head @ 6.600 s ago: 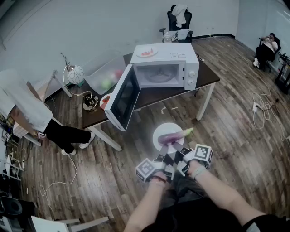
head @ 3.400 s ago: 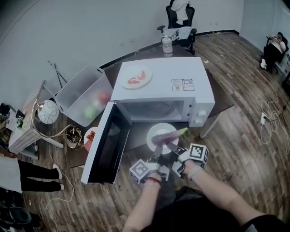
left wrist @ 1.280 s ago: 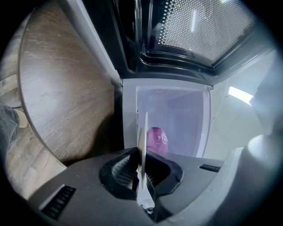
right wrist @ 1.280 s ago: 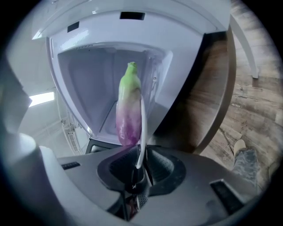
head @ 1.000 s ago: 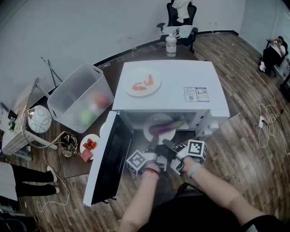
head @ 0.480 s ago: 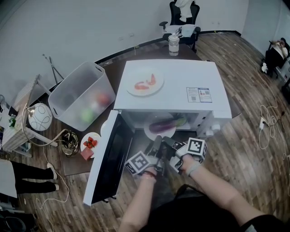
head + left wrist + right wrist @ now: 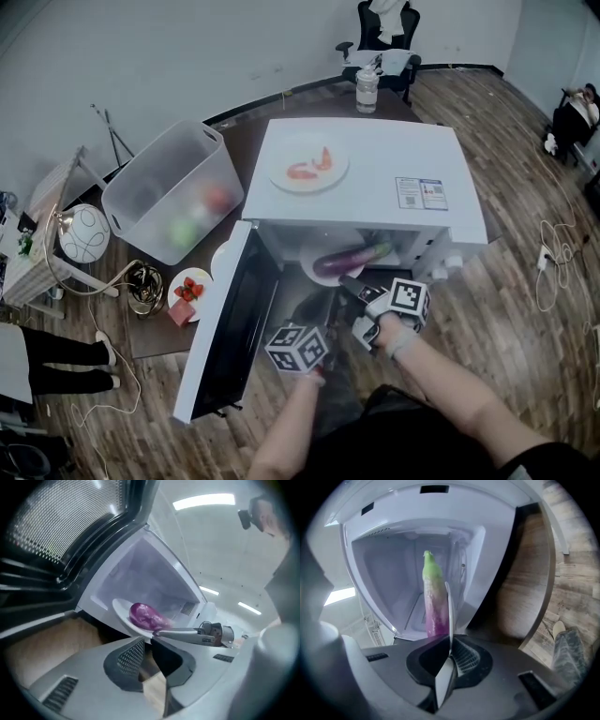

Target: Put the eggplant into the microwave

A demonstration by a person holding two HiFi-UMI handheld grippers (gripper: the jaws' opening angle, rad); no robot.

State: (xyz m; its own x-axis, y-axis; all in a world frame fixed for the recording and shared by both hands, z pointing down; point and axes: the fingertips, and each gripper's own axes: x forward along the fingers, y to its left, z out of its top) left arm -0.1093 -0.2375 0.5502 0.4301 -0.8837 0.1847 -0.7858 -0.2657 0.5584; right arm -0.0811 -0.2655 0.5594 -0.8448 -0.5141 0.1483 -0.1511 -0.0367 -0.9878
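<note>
I count one microwave (image 7: 375, 217) at mid-frame, with one door (image 7: 230, 330), and one eggplant (image 7: 349, 260). Plates come to three: the eggplant plate (image 7: 313, 250) at centre, the top plate (image 7: 335, 179) above it carrying two red pieces, and the strawberry plate (image 7: 176, 281) at left, whose berries are too small for me to number. There is one clear bin (image 7: 141, 202) at upper left, with one red blur and one green blur inside. I find one jar (image 7: 366, 91) and one chair (image 7: 384, 23) at the top edge, one table (image 7: 300, 103), and one globe lamp (image 7: 82, 232) at far left. Other people number two: one (image 7: 572, 108) at upper right, one pair of legs (image 7: 47, 361) at lower left.
</note>
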